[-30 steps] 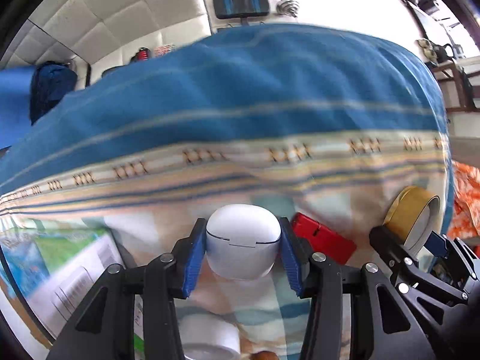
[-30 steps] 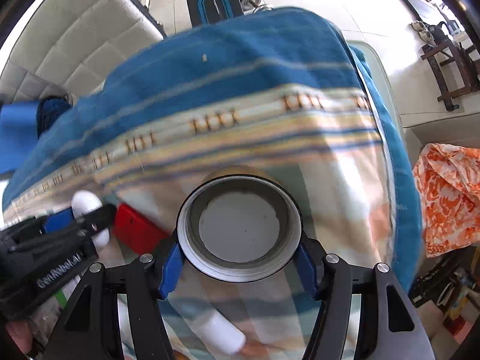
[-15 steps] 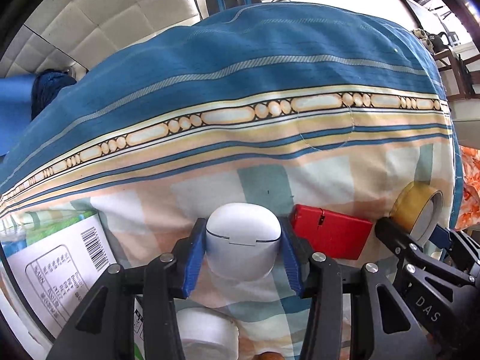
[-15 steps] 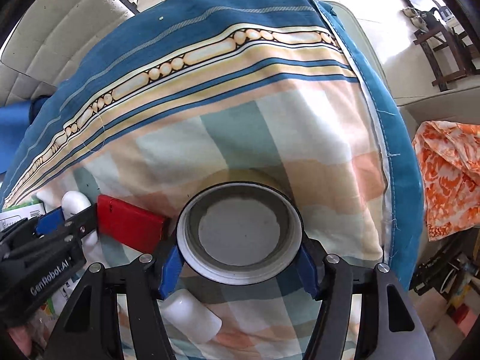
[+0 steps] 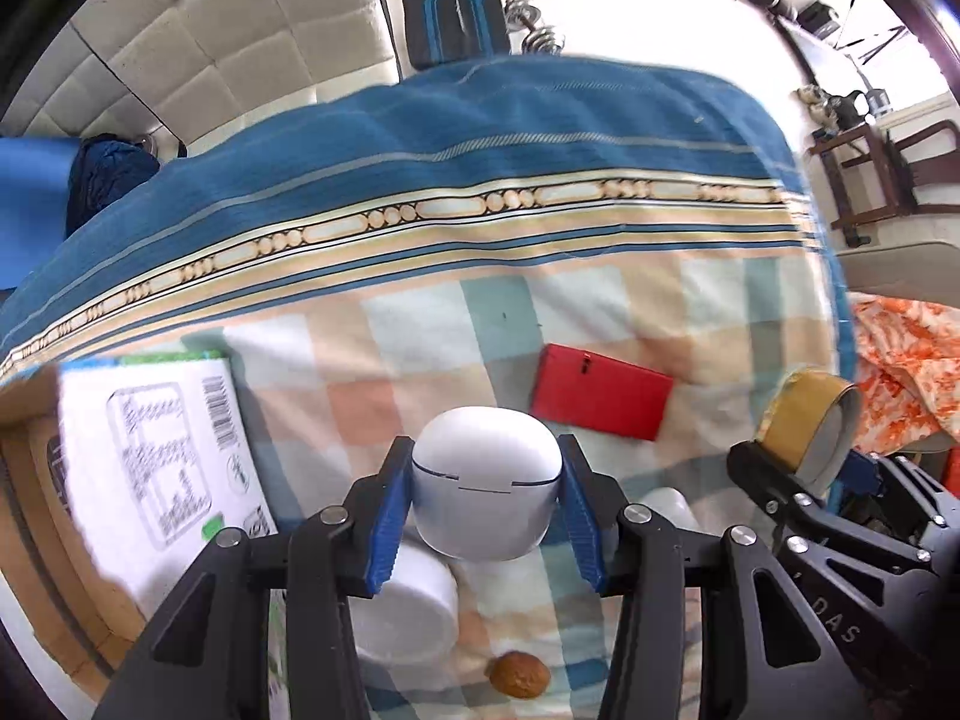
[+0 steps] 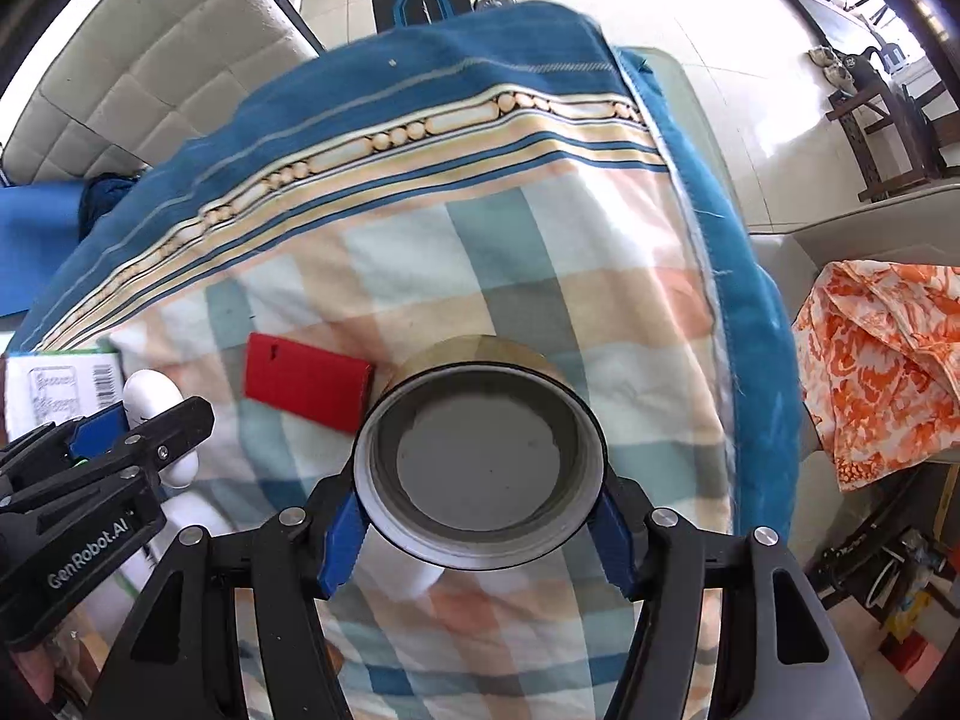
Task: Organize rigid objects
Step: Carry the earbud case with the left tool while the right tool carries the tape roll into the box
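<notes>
My left gripper (image 5: pixel 486 504) is shut on a white earbud case (image 5: pixel 486 495) and holds it above the checked cloth. My right gripper (image 6: pixel 480 525) is shut on a roll of brown tape (image 6: pixel 477 456), seen end on; it also shows in the left wrist view (image 5: pixel 804 420) at the right. A red flat box (image 5: pixel 600 399) lies on the cloth beyond the case, also in the right wrist view (image 6: pixel 306 381). The left gripper with the case (image 6: pixel 156 408) shows at the left of the right wrist view.
A cardboard box with a white printed label (image 5: pixel 156 456) lies at the left. A white cylinder (image 5: pixel 402 612) and a small brown nut (image 5: pixel 519 675) lie under the left gripper. An orange patterned cloth (image 6: pixel 882 360) lies off the cloth's right edge. A white padded headboard (image 5: pixel 210 60) stands behind.
Both grippers have drawn back and up from the cloth with their objects held. The red box and the labelled box now show more fully.
</notes>
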Demonstrator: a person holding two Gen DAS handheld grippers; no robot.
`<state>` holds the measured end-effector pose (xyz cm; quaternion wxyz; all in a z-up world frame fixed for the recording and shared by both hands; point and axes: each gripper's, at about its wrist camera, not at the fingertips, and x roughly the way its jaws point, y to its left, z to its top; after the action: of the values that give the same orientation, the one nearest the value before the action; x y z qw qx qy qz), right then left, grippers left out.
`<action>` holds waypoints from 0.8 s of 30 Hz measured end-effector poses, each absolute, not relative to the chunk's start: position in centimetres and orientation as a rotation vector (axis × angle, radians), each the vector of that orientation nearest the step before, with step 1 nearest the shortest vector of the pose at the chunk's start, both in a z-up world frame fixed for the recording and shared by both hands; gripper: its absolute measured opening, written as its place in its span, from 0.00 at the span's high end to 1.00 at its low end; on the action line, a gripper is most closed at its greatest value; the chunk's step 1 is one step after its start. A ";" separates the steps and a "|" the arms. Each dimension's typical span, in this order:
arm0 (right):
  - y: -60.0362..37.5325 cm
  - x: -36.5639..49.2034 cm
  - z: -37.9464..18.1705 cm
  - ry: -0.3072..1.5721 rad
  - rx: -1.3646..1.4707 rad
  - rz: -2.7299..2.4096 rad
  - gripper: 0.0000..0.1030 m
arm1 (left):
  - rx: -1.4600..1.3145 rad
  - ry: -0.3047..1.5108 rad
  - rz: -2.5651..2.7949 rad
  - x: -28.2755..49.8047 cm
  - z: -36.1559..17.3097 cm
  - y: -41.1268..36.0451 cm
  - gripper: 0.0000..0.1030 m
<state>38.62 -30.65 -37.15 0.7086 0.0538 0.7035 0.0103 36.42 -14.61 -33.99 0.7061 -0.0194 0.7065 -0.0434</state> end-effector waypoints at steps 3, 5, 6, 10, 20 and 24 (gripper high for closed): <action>-30.5 37.1 -35.3 1.540 0.123 0.045 0.36 | -0.061 1.535 -0.112 35.2 -31.9 -14.3 0.58; -30.0 36.1 -33.8 1.521 0.122 0.069 0.36 | -0.072 1.508 -0.122 34.3 -30.3 -14.1 0.58; -29.6 35.6 -33.1 1.511 0.119 0.080 0.36 | -0.081 1.491 -0.126 33.8 -29.5 -13.3 0.58; -27.1 33.4 -29.3 1.467 0.114 0.137 0.36 | -0.127 1.432 -0.130 32.1 -25.9 -10.9 0.58; -16.7 27.7 -23.8 1.391 0.052 0.290 0.36 | -0.189 1.329 -0.068 27.1 -20.7 -0.2 0.57; -10.8 26.4 -24.4 1.413 0.056 0.331 0.36 | -0.212 1.337 -0.011 24.8 -21.0 6.4 0.57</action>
<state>26.44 -10.78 -24.38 0.7478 0.0255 0.6460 0.1511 24.79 6.38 -20.98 0.7796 -0.0979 0.6186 -0.0050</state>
